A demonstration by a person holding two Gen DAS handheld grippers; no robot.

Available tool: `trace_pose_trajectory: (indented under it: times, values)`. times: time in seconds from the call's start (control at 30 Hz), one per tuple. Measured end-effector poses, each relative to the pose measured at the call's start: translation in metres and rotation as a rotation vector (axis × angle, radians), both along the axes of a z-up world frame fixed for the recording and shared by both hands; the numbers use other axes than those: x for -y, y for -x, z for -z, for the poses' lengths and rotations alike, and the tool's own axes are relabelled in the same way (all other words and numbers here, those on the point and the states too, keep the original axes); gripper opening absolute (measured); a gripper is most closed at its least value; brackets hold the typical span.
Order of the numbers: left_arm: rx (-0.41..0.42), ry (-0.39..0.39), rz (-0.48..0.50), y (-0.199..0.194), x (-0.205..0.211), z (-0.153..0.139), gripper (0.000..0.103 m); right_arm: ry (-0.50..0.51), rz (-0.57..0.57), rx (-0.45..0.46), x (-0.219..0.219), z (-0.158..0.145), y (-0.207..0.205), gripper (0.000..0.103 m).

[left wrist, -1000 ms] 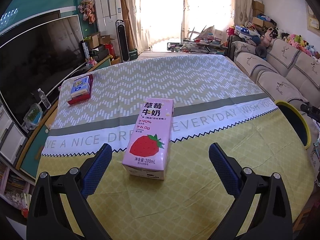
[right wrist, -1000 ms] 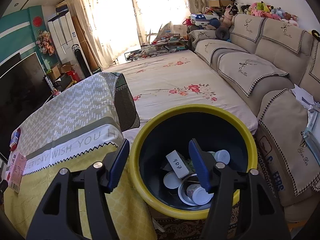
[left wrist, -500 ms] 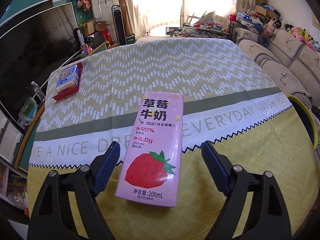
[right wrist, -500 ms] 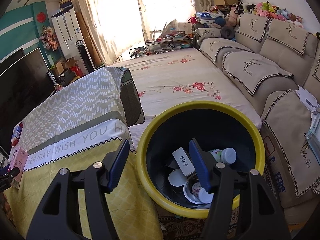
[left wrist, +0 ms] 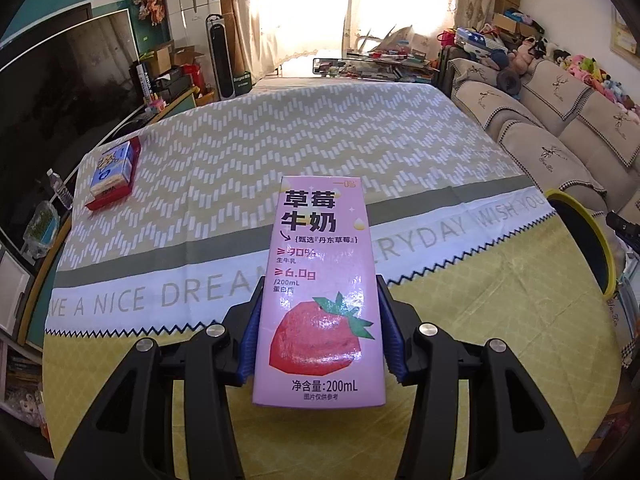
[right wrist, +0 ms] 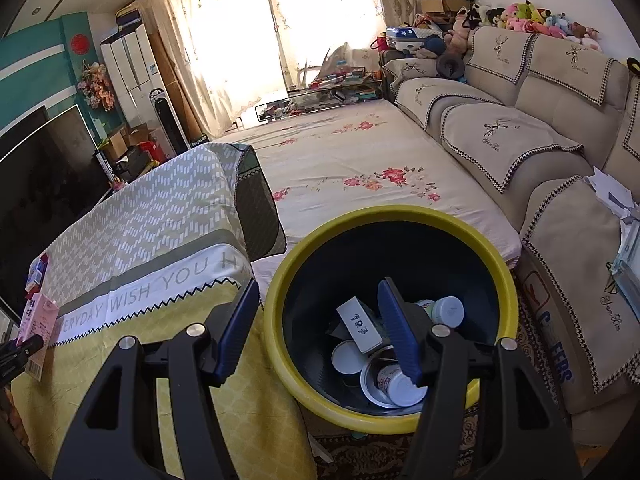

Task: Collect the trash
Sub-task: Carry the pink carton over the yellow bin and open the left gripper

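Observation:
A pink strawberry milk carton (left wrist: 316,216) lies on the yellow part of the tablecloth (left wrist: 480,320). My left gripper (left wrist: 320,284) straddles its near half. The jaws are closing, and the blue pads (left wrist: 252,332) lie against both long sides of the carton. The right wrist view shows the same carton (right wrist: 38,320) at the far left edge. My right gripper (right wrist: 318,284) hangs open and empty over the near left rim of a yellow-rimmed dark bin (right wrist: 400,216). Inside the bin lie a white box (right wrist: 358,324), paper cups (right wrist: 394,384) and a small bottle (right wrist: 448,310).
A blue box on a red one (left wrist: 114,172) sits at the table's far left corner. The bin's rim (left wrist: 592,232) shows just off the table's right edge. A beige sofa (left wrist: 560,128) runs along the right. A television (left wrist: 52,100) stands left, and a floral-covered surface (right wrist: 360,160) lies beyond the bin.
My left gripper moved forward over the carton and its jaws narrowed from wide open until the pads met the carton's sides. The right gripper stayed over the bin.

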State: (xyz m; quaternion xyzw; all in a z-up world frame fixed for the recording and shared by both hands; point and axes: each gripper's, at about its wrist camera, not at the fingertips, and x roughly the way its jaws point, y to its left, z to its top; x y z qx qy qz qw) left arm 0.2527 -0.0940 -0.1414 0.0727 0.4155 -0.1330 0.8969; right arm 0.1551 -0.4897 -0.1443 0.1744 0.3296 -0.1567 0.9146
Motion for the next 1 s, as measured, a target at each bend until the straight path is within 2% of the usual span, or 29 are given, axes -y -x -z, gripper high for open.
trace_pose_trajectory:
  times: [0.17,0.47,0.7,0.9,0.97,1.0]
  values:
    - [0.029,0.014,0.101,0.011,0.047,-0.019,0.050,-0.001,0.018,0.019,0.012,-0.005,0.017,0.059]
    - [0.024,0.044,0.372,0.026,0.189,-0.034,0.050,-0.003,0.103,0.044,0.056,-0.011,0.060,0.059]
    - [-0.021,0.038,0.554,0.040,0.306,-0.027,0.050,-0.011,0.161,0.047,0.089,-0.008,0.088,0.059]
    - [-0.055,0.004,0.601,0.033,0.369,-0.010,0.050,-0.025,0.187,0.036,0.106,-0.001,0.102,0.060]
    - [-0.067,-0.010,0.592,0.028,0.384,-0.003,0.058,-0.029,0.188,0.035,0.108,0.000,0.103,0.062]
    - [-0.073,-0.012,0.587,0.026,0.387,0.000,0.071,-0.030,0.187,0.033,0.107,0.000,0.102,0.062]
